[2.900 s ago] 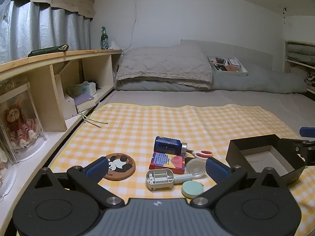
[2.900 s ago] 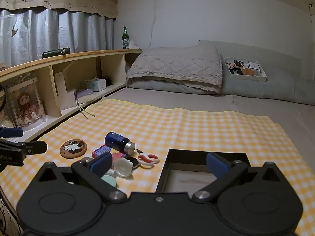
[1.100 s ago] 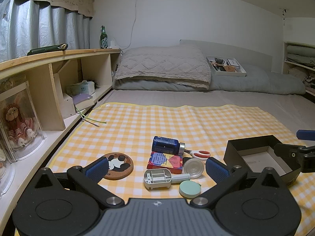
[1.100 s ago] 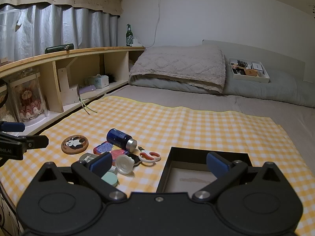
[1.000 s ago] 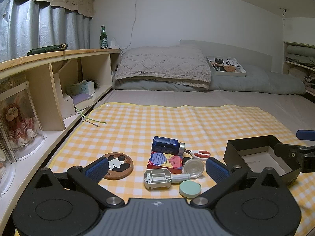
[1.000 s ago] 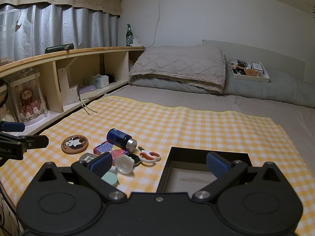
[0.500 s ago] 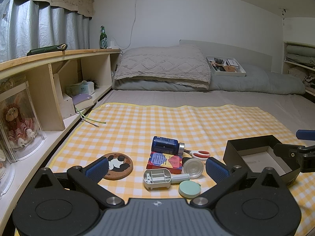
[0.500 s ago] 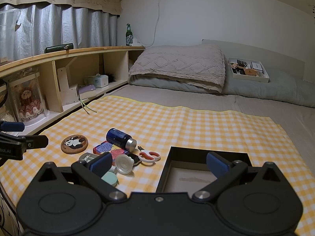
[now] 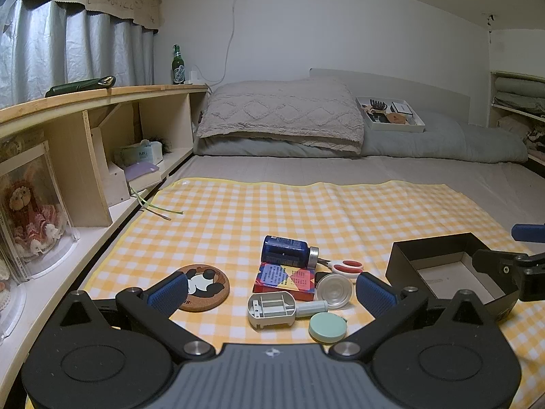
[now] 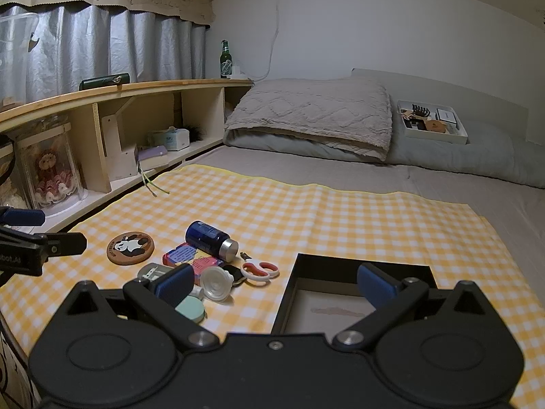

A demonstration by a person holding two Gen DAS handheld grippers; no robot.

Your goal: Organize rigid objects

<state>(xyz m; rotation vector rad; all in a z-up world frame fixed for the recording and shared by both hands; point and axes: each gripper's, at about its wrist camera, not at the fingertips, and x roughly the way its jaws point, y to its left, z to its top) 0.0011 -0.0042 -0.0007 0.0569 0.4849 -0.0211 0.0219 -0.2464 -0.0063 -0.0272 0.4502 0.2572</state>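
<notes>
Your left tongs (image 9: pixel 270 293) and right tongs (image 10: pixel 276 284) were both spread wide and held nothing. Below them the box (image 10: pixel 361 303) was empty, so, as I judge, the sorting was not yet begun. All things lay together on the cloth (image 9: pixel 306 211), left of the box: bottle (image 9: pixel 289 251), scissors (image 9: pixel 344 266), coaster (image 9: pixel 204 287), card pack (image 9: pixel 284 276), cap (image 9: pixel 333 293), green disc (image 9: pixel 327 327).
</notes>
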